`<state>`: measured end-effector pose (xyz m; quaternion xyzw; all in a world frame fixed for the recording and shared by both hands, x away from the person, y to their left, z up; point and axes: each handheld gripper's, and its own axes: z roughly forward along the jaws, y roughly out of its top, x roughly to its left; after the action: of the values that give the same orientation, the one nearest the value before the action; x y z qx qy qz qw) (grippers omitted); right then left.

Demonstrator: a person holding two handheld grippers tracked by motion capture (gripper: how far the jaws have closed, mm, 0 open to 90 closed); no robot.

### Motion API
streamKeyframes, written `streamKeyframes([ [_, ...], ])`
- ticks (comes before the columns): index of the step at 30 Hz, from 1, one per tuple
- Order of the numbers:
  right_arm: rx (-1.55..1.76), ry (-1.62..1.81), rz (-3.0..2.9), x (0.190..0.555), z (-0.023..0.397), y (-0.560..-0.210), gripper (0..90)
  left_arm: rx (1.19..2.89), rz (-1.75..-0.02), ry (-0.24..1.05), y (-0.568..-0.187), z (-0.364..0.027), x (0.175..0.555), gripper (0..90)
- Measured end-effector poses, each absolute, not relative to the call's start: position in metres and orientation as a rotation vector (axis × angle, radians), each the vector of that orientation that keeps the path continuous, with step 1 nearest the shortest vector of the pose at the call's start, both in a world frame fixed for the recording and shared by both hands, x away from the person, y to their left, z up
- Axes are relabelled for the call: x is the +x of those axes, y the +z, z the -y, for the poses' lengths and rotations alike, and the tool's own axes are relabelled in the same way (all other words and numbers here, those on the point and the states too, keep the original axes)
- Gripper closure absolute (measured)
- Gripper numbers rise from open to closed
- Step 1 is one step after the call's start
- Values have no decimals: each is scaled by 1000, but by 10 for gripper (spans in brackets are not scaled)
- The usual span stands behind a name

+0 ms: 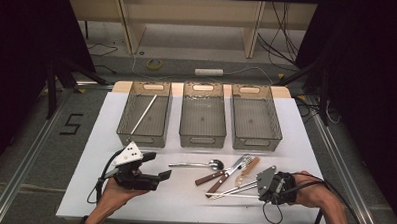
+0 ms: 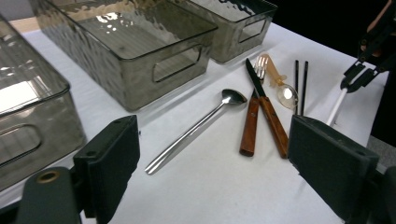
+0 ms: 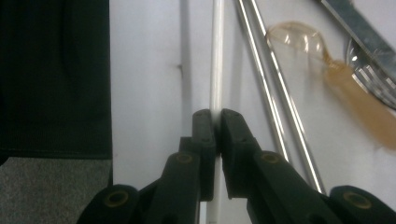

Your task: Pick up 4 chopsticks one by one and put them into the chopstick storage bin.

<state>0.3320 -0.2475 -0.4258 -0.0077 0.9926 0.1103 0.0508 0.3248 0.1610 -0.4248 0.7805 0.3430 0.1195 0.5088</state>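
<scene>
One white chopstick (image 1: 145,113) already in far-left bin (image 1: 124,120). Right gripper (image 3: 216,122) fingers clenched on second white chopstick (image 3: 216,60); left gripper (image 2: 212,154) fingers released, idle. Spoon (image 1: 197,165), knife (image 1: 228,174), fork (image 1: 215,174), metal chopsticks (image 1: 234,189) left on table (image 1: 296,130).

The black left gripper (image 1: 157,171) carries a white three-cornered plate with dark dots on top, and a black cable loops from its near side. The black right gripper (image 1: 251,186) bears a grey three-cornered plate and trails a black cable. Brass-coloured rivets mark the jaws' linkages. The forearms are bare.
</scene>
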Motion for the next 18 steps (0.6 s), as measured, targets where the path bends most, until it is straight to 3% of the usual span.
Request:
streamKeyframes([
  [18,-123,369,-2984,336,206,-408,854,2020,-697,217,-424,-124,322,171],
])
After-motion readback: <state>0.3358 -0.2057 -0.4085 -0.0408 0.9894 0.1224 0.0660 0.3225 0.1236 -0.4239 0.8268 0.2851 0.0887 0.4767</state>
